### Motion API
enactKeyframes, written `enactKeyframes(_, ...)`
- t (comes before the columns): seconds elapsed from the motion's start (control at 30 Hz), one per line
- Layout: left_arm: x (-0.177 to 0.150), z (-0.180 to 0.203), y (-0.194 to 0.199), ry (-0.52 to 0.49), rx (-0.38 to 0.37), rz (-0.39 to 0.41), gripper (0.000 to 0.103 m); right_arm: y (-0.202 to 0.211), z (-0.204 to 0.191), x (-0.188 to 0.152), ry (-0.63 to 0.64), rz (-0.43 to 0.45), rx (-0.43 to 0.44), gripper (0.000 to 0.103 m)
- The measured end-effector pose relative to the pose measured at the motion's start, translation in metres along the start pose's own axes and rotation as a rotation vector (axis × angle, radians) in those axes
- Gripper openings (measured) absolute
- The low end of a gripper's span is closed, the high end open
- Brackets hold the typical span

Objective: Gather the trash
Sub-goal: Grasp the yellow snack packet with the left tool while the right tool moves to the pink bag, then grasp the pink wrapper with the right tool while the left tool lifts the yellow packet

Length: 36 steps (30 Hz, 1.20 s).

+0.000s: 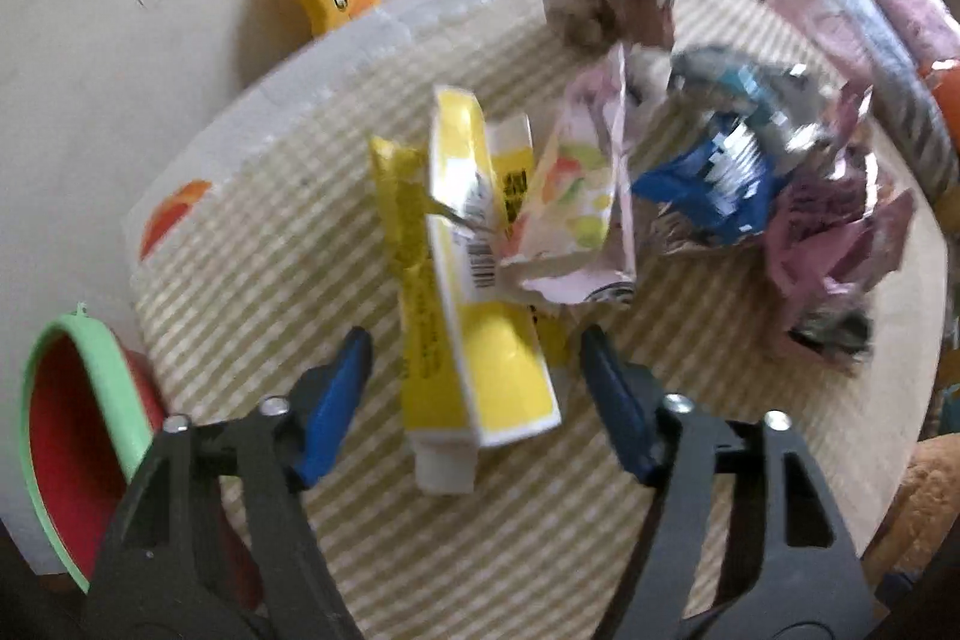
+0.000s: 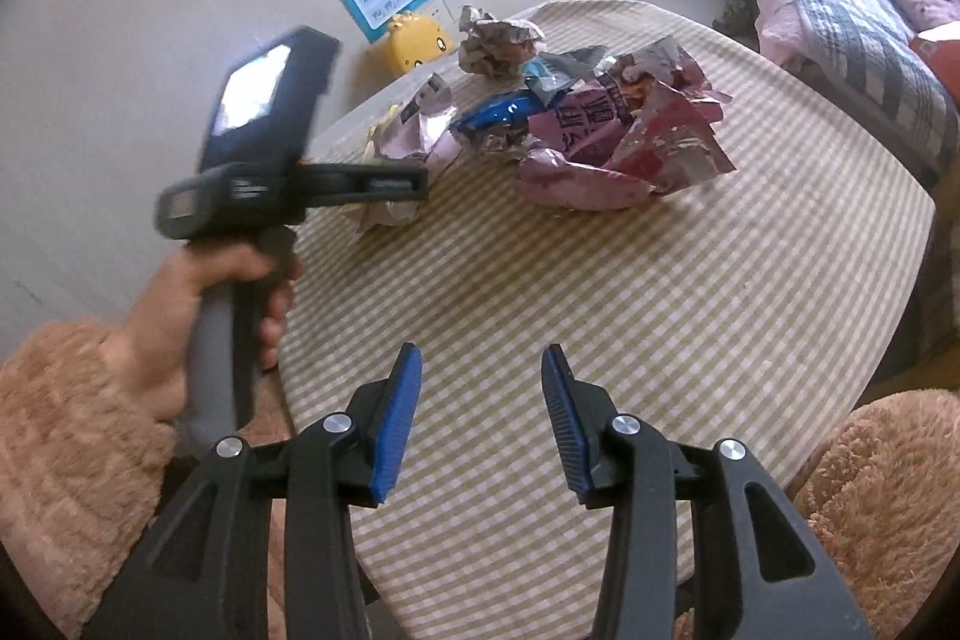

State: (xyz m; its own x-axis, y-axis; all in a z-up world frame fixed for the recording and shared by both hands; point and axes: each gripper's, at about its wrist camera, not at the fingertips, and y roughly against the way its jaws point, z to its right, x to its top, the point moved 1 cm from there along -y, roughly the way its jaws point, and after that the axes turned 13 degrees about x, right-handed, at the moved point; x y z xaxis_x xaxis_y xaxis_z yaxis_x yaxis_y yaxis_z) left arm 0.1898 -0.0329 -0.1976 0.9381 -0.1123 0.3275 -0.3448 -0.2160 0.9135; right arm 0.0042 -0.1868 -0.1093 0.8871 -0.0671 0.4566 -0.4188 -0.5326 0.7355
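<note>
Checked cloth is covering the round table, where the trash is sitting in a loose heap toward the far side: crumpled purple foil wrapper, long yellow cardboard box, blue snack packet. Left hand-held gripper is straddling the box, jaws apart and gripping nothing. Right hand-held gripper is hanging part-open and empty over bare cloth. Closing askew could be tipping the box (it is leaning on a pink wrapper). Motion blur is hiding pad contact.
</note>
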Motion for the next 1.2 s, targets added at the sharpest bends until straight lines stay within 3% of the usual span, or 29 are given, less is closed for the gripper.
enactKeyframes(0.13,-0.005,-0.001,0.001,0.022,-0.023,-0.001,0.039,0.003,0.009,0.001,-0.028,0.012,0.008,0.041)
enactKeyframes(0.27,-0.016,0.01,0.022,-0.067,-0.049,0.067,0.035,0.002,0.02,0.0,-0.075,0.01,0.021,0.041)
enactKeyframes(0.43,-0.042,0.024,0.047,-0.169,-0.13,0.118,0.034,0.007,0.022,0.001,-0.09,0.026,0.012,0.041)
enactKeyframes(0.7,-0.094,0.033,0.067,-0.205,-0.268,0.083,0.034,0.015,0.03,0.003,-0.122,0.044,-0.003,0.041)
enactKeyframes(0.87,-0.128,0.02,0.068,-0.138,-0.275,0.019,0.034,0.024,0.044,0.007,-0.156,0.079,-0.033,0.042)
enactKeyframes(0.93,-0.141,0.009,0.065,-0.096,-0.267,-0.001,0.038,0.025,0.052,0.011,-0.182,0.089,-0.045,0.053)
enactKeyframes(1.1,-0.142,-0.005,0.062,-0.03,-0.25,-0.003,0.043,0.021,0.073,0.034,-0.232,0.135,-0.082,0.055)
enactKeyframes(1.2,-0.14,-0.011,0.067,-0.004,-0.251,0.017,0.048,0.01,0.092,0.044,-0.312,0.146,-0.099,0.064)
